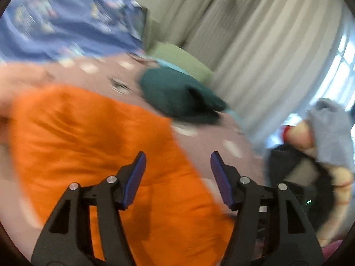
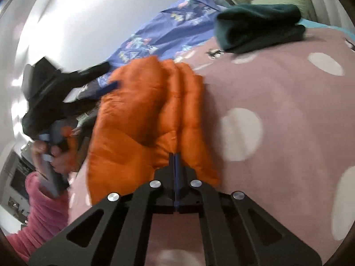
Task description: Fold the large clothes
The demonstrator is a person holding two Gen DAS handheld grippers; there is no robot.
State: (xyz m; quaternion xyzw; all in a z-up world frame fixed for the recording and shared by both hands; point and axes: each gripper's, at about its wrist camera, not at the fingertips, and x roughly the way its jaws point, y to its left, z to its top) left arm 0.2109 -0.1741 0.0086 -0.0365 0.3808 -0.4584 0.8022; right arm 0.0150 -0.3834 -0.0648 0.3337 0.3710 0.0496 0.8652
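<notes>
Pale curtains are hanging behind a bed whose mauve spotted cover is serving as the folding surface, probably because it gives room to spread a big item. A blue patterned sheet is lying bunched along the far side, and a dark green garment, seemingly folded, is sitting well apart near the pillows.

Across the middle, the orange padded garment is lying partly gathered, one edge being lifted for what looks like a fold in progress. The right gripper is clamping tight on that orange edge, its jaws pressed together with fabric bunching out of them. The left gripper is hovering above the orange cloth with its jaws spread wide, grasping nothing, likely readying for a fresh grip.
</notes>
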